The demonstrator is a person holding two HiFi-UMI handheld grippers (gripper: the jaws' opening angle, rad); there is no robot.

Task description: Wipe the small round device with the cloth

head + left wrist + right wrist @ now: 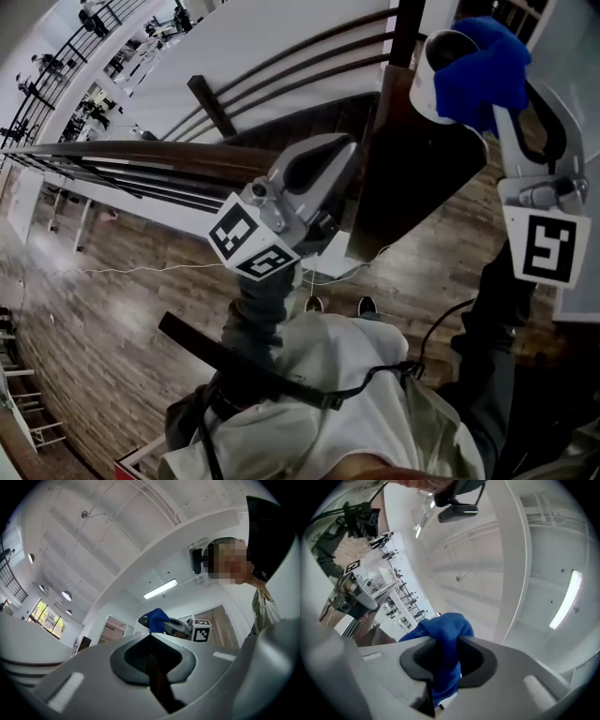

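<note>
Both grippers are held up in the air. My right gripper at the head view's top right is shut on a bunched blue cloth. In the right gripper view the cloth is pinched between the jaws of the right gripper and spills over their tips. My left gripper is in mid-frame, jaws pressed together with nothing between them. The left gripper view shows its own tips closed, with the cloth and right gripper beyond. No small round device can be made out.
A dark wooden slab stands between the grippers, with dark rails running left. The wood floor and the person's shoes lie below. A ceiling strip light shows overhead.
</note>
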